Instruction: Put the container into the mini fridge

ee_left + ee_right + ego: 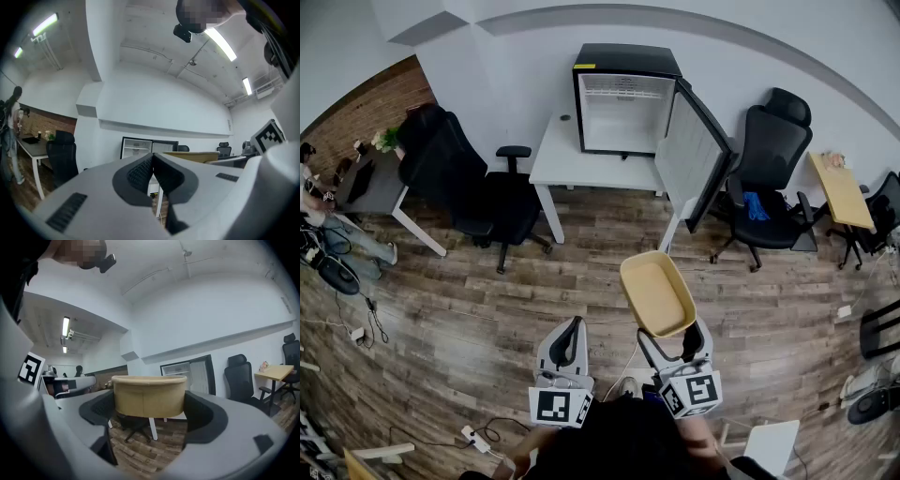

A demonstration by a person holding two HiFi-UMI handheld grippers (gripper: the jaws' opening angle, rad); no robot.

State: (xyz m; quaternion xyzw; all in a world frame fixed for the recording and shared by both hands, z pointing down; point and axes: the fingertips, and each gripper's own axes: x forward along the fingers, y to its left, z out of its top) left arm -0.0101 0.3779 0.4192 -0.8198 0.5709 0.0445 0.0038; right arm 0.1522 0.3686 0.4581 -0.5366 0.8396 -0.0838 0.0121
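A tan oblong container [657,292] is held up in my right gripper [674,339], whose pads press on its two sides; in the right gripper view the container [148,395] fills the gap between the wide jaws of my right gripper [148,411]. My left gripper [566,343] hangs beside it at the left, shut and empty, and in its own view my left gripper [153,174] has its pads touching. The black mini fridge [625,98] stands on a white table [565,155] ahead, its door [696,157] swung open to the right and its white inside empty.
A black office chair [478,187] stands left of the white table and another black chair [769,183] right of the fridge door. A small wooden table [842,190] is at the far right. A desk with a seated person [333,220] is at the far left. Cables lie on the wooden floor.
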